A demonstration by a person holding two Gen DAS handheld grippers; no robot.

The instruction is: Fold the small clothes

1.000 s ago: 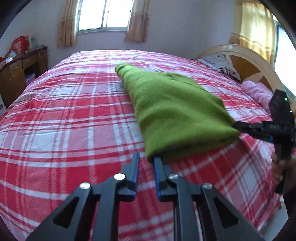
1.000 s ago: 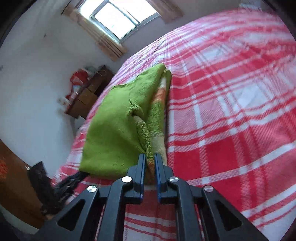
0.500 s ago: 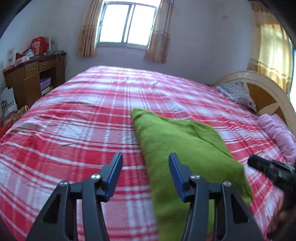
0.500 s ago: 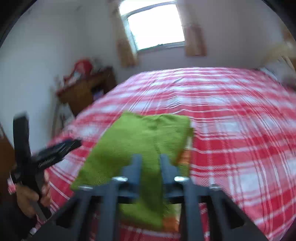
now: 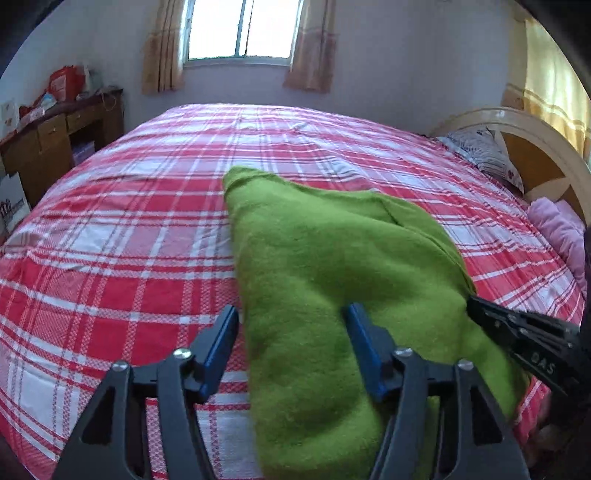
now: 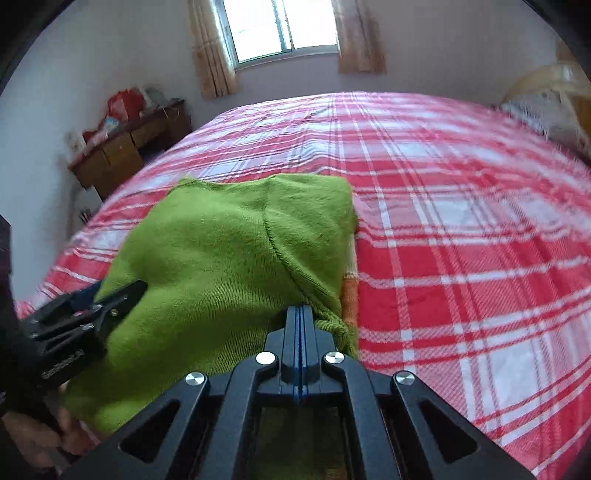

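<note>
A folded green knit sweater [image 5: 325,280] lies on the red plaid bed [image 5: 129,236]; it also shows in the right wrist view [image 6: 221,266], with an orange and cream band at its right edge. My left gripper [image 5: 291,325] is open, its blue fingers astride the sweater's near left part. My right gripper [image 6: 300,314] is shut with its tips at the sweater's near edge; whether cloth is between them is hidden. Each gripper shows in the other's view, at the sweater's sides [image 5: 517,332] [image 6: 92,310].
A wooden desk [image 5: 48,136] with clutter stands left of the bed. A curved headboard [image 5: 535,147], a patterned pillow [image 5: 480,155] and a pink cloth [image 5: 557,229] are at the right. A curtained window [image 5: 240,29] is on the far wall.
My left gripper opened from shut and now straddles the sweater's near end. My right gripper swung round to face along the bed and stayed shut at the sweater's edge.
</note>
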